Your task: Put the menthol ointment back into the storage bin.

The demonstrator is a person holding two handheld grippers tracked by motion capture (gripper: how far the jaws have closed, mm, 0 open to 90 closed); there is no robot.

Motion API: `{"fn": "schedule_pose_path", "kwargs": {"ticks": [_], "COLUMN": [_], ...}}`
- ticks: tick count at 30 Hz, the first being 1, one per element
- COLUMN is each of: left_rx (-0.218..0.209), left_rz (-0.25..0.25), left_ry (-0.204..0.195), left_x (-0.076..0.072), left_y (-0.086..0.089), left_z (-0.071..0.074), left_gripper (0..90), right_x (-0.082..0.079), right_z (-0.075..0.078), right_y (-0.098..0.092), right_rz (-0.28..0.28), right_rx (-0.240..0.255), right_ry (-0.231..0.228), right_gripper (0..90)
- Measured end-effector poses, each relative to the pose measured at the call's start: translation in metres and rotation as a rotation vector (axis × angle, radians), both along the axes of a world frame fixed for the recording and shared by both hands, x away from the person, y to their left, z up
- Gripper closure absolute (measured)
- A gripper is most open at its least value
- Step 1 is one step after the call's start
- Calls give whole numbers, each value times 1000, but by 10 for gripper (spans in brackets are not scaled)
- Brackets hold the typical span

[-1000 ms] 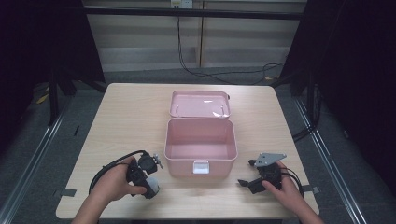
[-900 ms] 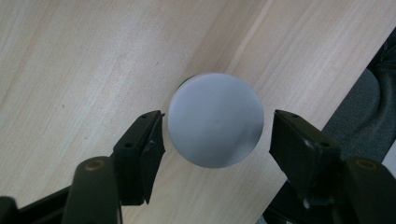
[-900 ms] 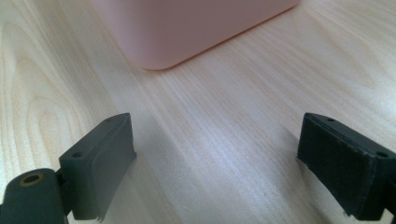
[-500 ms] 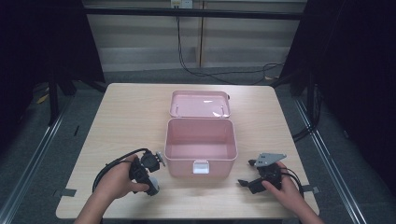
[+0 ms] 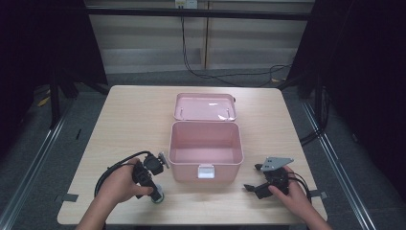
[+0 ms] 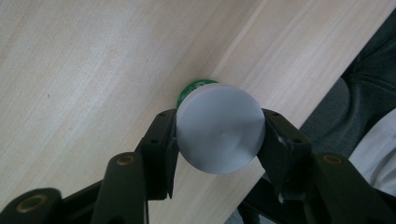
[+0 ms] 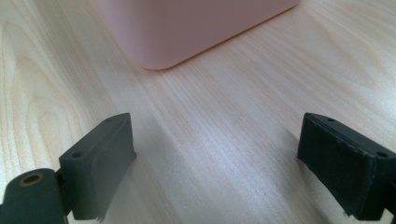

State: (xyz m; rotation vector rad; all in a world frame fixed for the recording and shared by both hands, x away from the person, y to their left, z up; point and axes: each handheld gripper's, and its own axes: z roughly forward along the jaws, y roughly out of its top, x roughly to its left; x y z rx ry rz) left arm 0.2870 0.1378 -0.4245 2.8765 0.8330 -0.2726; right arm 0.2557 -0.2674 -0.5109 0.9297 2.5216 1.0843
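The left gripper (image 6: 219,140) had just been closing and now clamped the white-capped green bottle (image 6: 219,133) at the table's near edge; the open pink box (image 5: 206,148) stood just beside it, still empty; the right gripper (image 7: 215,163) rested wide, holding nothing; lifting remained.

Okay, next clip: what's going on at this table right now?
A person holds a hand-held gripper in each hand. The left gripper has just closed on the white cap of a small green bottle standing near the table's front edge. The right gripper rests open on the table, nothing between its jaws. The open pink box sits between them, its lid behind it.
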Motion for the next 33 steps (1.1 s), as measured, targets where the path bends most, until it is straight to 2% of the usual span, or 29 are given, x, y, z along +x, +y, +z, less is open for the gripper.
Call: {"fn": "schedule_pose_path", "kwargs": {"ticks": [4, 9, 18, 25, 33], "left_rx": [7, 26, 28, 26, 23], "left_rz": [21, 22, 47, 59, 83], "left_ry": [11, 6, 1, -4, -11], "left_x": [0, 1, 5, 13, 26], "left_y": [1, 1, 2, 2, 3], "left_z": [9, 21, 48, 70, 84], "left_gripper": [500, 500, 500, 500, 500], "right_x": [0, 0, 0, 0, 0], "right_z": [0, 0, 0, 0, 0], "right_y": [0, 0, 0, 0, 0], "right_rz": [0, 0, 1, -1, 1], "right_rx": [0, 0, 0, 1, 1], "right_ry": [-1, 0, -1, -4, -5], "right_gripper": [104, 104, 104, 104, 104]}}
